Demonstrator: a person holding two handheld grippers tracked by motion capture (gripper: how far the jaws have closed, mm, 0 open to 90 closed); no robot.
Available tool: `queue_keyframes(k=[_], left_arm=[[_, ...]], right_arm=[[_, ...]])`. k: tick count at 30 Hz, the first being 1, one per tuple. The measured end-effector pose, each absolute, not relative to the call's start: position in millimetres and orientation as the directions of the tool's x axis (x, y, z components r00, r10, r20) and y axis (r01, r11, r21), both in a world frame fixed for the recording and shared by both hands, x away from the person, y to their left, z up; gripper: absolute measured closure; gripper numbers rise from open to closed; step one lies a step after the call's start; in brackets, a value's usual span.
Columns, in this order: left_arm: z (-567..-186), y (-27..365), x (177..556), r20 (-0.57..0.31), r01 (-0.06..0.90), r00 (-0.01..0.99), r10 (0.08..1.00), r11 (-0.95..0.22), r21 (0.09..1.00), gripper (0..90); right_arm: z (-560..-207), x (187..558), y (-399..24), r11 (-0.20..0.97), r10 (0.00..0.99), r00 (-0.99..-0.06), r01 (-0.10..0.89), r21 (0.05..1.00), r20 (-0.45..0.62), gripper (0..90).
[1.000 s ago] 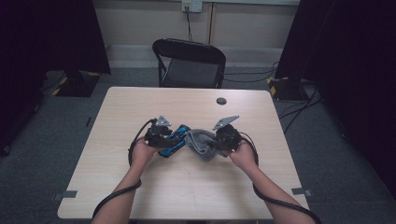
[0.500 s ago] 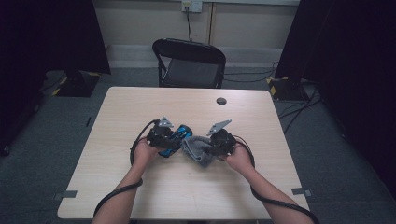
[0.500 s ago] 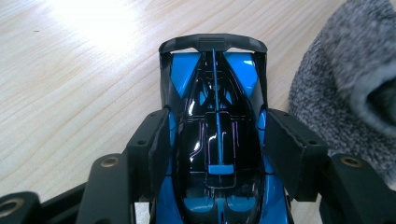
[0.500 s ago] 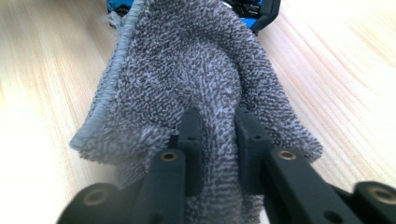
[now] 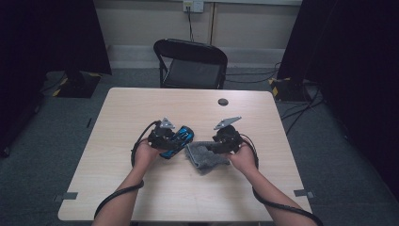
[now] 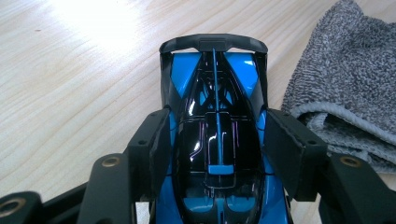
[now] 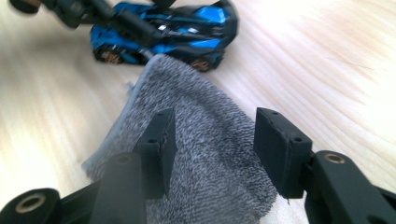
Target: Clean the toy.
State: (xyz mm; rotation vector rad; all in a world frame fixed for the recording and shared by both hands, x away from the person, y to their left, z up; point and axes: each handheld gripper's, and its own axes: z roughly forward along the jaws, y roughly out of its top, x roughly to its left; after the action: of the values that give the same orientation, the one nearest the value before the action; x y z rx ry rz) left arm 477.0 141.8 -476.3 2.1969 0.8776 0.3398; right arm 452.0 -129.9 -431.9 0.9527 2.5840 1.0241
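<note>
writing nowhere legible on toy car (image 6: 217,140) or grey cloth (image 7: 205,154).

1. The left gripper (image 6: 217,140) is black, with flat rectangular jaws bearing small screw holes and brass-coloured pivot pins.
2. The right gripper (image 7: 212,140) looks alike.
3. Each carries a grey three-cornered plate and trails a black cable.
4. Forearms bare, unsleeved.

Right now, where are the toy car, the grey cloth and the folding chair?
toy car (image 6: 217,135): left gripper view, on its glossy black roof.
grey cloth (image 7: 205,154): right gripper view, on its middle.
folding chair (image 5: 190,73): high view, on its seat.
</note>
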Motion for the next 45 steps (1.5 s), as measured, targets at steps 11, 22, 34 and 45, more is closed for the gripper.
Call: queue_keyframes(k=[11,22,34,45], left_arm=[[-476.9,140.1,476.1,-0.019,0.487,0.724,0.69,-0.491,0.722,42.0],[-478.7,140.5,474.7,-0.019,0.482,0.717,0.697,-0.475,0.736,42.3],[-479.4,140.3,474.6,-0.031,0.489,0.709,0.704,-0.46,0.741,42.9],[-481.2,140.3,474.9,-0.037,0.485,0.708,0.706,-0.447,0.752,42.9]], right_arm=[[-470.3,450.1,-112.3,0.539,0.686,-0.724,0.572,0.619,0.072,44.8],[-482.4,456.3,-98.4,0.59,0.666,-0.745,0.507,0.629,-0.024,70.9],[-469.7,483.3,-83.9,0.65,0.603,-0.797,0.458,0.606,-0.044,75.9],[-472.9,470.1,-88.1,0.653,0.539,-0.842,0.424,0.627,0.008,78.0]])
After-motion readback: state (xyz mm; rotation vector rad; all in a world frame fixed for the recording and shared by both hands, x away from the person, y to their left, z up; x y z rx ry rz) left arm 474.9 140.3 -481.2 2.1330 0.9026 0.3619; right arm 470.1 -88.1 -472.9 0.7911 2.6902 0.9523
